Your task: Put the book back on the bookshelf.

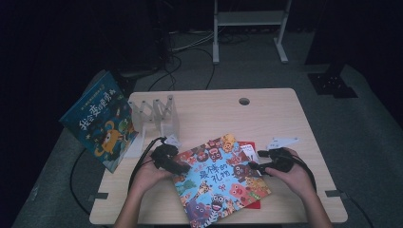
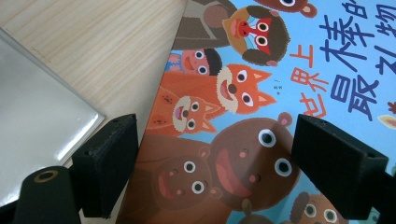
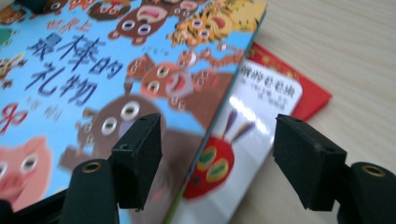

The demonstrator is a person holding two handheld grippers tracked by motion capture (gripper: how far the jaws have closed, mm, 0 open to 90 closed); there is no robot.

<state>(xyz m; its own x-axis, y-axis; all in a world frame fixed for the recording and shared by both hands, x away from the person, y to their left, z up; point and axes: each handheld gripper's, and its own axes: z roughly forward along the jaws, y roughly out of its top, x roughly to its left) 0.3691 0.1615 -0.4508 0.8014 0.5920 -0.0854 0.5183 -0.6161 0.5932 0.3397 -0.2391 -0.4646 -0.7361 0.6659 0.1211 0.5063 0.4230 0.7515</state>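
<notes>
Lower centre of the high view, the book [image 1: 219, 178] lies flat on the table [image 1: 285, 114], thin, glossy, likely slippery, best pinched at its edges, which left gripper [image 1: 183, 167] and right gripper [image 1: 254, 166] straddle wide apart, empty.

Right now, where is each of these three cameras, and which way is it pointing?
High view: above the person's side, facing forward and down on the table; forearms, both hands, left gripper and right gripper show.
Left gripper view: rides the left gripper, looking down along its open jaws at the animal book's edge.
Right gripper view: rides the right gripper, jaws astride that book's other edge, over a red book.
All three share the animal book.
</notes>
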